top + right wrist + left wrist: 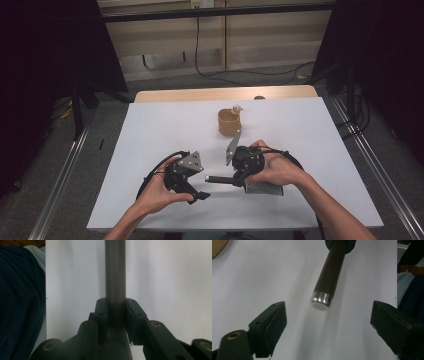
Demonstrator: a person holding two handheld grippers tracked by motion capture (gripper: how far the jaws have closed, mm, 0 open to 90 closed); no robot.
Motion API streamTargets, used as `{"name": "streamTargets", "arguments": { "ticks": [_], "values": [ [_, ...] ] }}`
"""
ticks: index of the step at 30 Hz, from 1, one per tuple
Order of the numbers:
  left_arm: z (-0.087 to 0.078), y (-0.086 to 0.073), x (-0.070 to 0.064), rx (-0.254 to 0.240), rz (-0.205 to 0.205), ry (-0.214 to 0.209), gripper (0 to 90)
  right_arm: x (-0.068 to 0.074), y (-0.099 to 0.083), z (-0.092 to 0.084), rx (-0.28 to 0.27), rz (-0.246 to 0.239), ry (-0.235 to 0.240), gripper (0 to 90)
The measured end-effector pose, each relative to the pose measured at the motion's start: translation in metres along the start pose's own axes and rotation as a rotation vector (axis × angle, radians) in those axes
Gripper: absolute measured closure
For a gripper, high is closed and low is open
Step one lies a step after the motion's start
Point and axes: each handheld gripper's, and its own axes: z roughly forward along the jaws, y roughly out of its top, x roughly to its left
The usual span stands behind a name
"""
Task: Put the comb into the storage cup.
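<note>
Nearest, the left hand (157, 192) holds the left gripper (201, 184) with its jaws standing well apart and empty. The left gripper view shows one black jaw on either side of bare white surface (150, 130). Just ahead of them lies the free end of the tool's handle (329, 275) — a dark brown rod closed by a bright metal cap (321, 300). The cap is short of the jaws and a little off their centre line, touching neither.

Beyond the cap, the right gripper (116, 305) has its jaws clamped on the handle from both sides, holding it low over the surface. The tool's flat meshed metal head (264, 189) shows under the right hand (275, 170). It looks like a grater, though that is not certain.

The step in hand appears to be taking the capped end with the left gripper. To do it well:
- keep the right grip still
- slide the left jaws level along the rod until the pads pass the slippery cap and sit on the brown part
- centre the rod between them before closing, so it is not pushed sideways

Farther off, well apart from both hands, a wooden cup (229, 122) stands upright — a small pale thing sits at its rim, too small to identify.
</note>
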Motion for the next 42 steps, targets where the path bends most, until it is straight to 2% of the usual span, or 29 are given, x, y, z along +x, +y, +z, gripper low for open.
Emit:
{"name": "streamTargets", "arguments": {
  "ticks": [3,7,8,10,12,16,23,26,31,33,42],
  "values": [
    [0.004,0.002,-0.004,0.029,0.031,0.003,20.6,-0.002,0.002,0.004,0.023,-0.007,0.012,72.9],
    [0.007,0.004,-0.006,0.053,0.059,-0.015,33.0,-0.001,0.005,0.007,0.033,-0.021,0.029,72.9],
    [0.008,0.004,-0.006,0.047,0.066,0.002,35.4,0.000,0.006,0.007,0.038,-0.021,0.030,72.9],
    [0.008,0.004,-0.008,0.045,0.064,0.008,36.7,0.000,0.006,0.006,0.031,-0.026,0.036,73.0],
    [0.008,0.005,-0.008,0.041,0.075,-0.001,41.6,0.001,0.006,0.007,0.038,-0.030,0.043,72.9],
    [0.008,0.007,-0.009,0.039,0.080,0.003,43.4,0.001,0.007,0.007,0.048,-0.033,0.052,72.9],
    [0.012,0.013,-0.010,0.067,0.090,-0.031,48.5,0.004,0.009,0.011,0.062,-0.053,0.060,72.9],
    [0.014,0.013,-0.010,0.075,0.097,-0.030,50.8,0.003,0.010,0.011,0.061,-0.056,0.059,73.0],
    [0.013,0.014,-0.007,0.058,0.081,-0.046,51.5,0.005,0.011,0.010,0.048,-0.061,0.045,72.9],
    [0.013,0.013,-0.005,0.051,0.070,-0.057,55.2,0.006,0.011,0.009,0.041,-0.066,0.042,72.9],
    [0.016,0.015,-0.002,0.055,0.056,-0.089,59.6,0.007,0.013,0.011,0.045,-0.092,0.039,72.9]
  ]
}}
